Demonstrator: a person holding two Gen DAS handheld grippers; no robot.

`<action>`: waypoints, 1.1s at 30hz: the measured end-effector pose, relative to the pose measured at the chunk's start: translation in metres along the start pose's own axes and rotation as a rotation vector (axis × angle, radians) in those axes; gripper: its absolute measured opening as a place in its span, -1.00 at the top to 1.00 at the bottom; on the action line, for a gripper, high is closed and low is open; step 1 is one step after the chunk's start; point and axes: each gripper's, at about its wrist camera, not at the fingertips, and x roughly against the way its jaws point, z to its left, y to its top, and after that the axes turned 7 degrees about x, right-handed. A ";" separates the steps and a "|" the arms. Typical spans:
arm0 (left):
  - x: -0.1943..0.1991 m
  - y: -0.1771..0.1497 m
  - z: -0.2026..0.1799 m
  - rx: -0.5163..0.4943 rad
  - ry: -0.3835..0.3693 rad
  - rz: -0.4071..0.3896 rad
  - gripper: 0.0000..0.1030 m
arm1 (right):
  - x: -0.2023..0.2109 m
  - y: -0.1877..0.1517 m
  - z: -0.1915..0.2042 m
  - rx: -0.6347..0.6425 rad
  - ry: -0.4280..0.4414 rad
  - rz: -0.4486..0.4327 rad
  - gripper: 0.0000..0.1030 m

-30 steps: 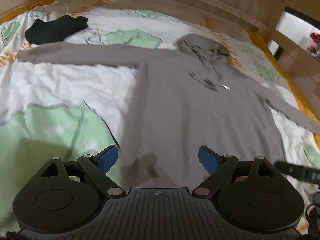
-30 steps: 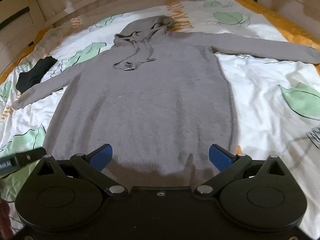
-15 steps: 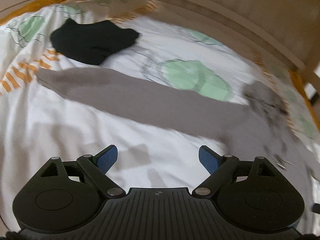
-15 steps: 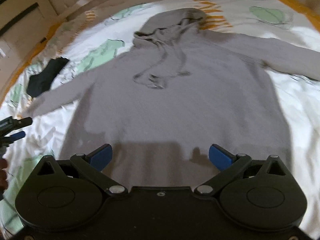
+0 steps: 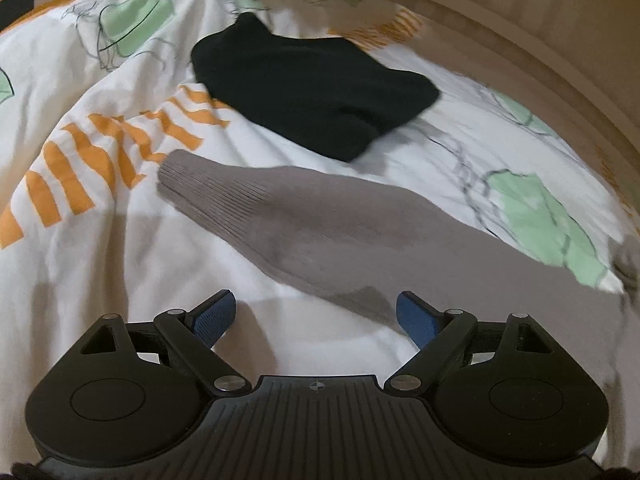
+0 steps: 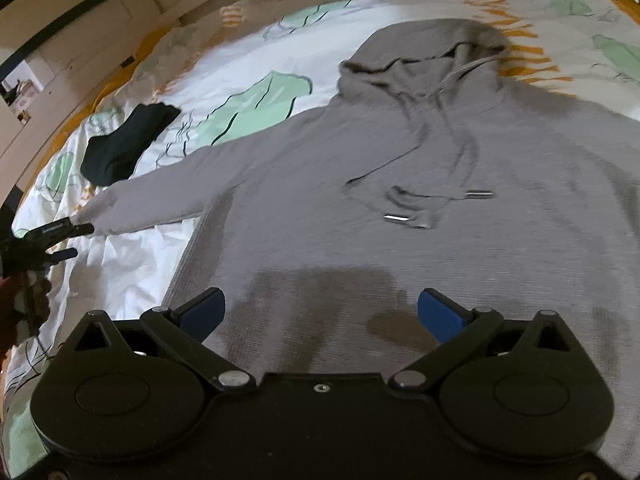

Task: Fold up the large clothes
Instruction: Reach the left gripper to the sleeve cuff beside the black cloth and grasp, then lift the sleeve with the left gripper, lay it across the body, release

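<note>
A grey knit hoodie (image 6: 420, 208) lies flat and face up on the bed, hood (image 6: 432, 48) at the far end, drawstrings across the chest. Its left sleeve (image 5: 312, 224) stretches out to the side, with the ribbed cuff (image 5: 180, 176) at the left. My left gripper (image 5: 316, 316) is open and empty, just above the sleeve near the cuff; it also shows in the right wrist view (image 6: 64, 240). My right gripper (image 6: 320, 312) is open and empty over the hoodie's lower body.
A folded black garment (image 5: 316, 88) lies on the bedspread (image 5: 100, 272) just beyond the sleeve cuff; it also shows in the right wrist view (image 6: 128, 144). A wooden bed frame (image 5: 540, 32) runs along the far side.
My left gripper has swung left from the hoodie's body out to the sleeve cuff and come closer to it. My right gripper has moved forward and lower over the hoodie's body.
</note>
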 end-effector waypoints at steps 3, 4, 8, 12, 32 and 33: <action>-0.010 0.011 0.012 0.042 -0.012 -0.025 -0.69 | -0.007 0.000 0.004 0.017 -0.002 0.010 -0.98; -0.012 0.015 0.015 0.059 -0.016 -0.033 -0.69 | -0.009 0.001 0.005 0.021 -0.002 0.012 -0.98; -0.018 0.031 0.025 0.163 -0.065 -0.062 -0.48 | -0.013 -0.001 0.004 0.021 -0.005 0.027 -0.98; -0.017 0.044 0.029 0.250 -0.117 -0.089 0.69 | -0.015 -0.003 0.000 0.000 -0.011 0.038 -0.98; 0.128 0.035 -0.268 -0.280 -0.386 -0.201 0.77 | 0.040 -0.039 -0.061 -0.015 -0.144 -0.058 -0.84; 0.126 0.025 -0.285 -0.305 -0.407 -0.192 0.77 | 0.044 -0.042 -0.067 -0.029 -0.151 -0.067 -0.84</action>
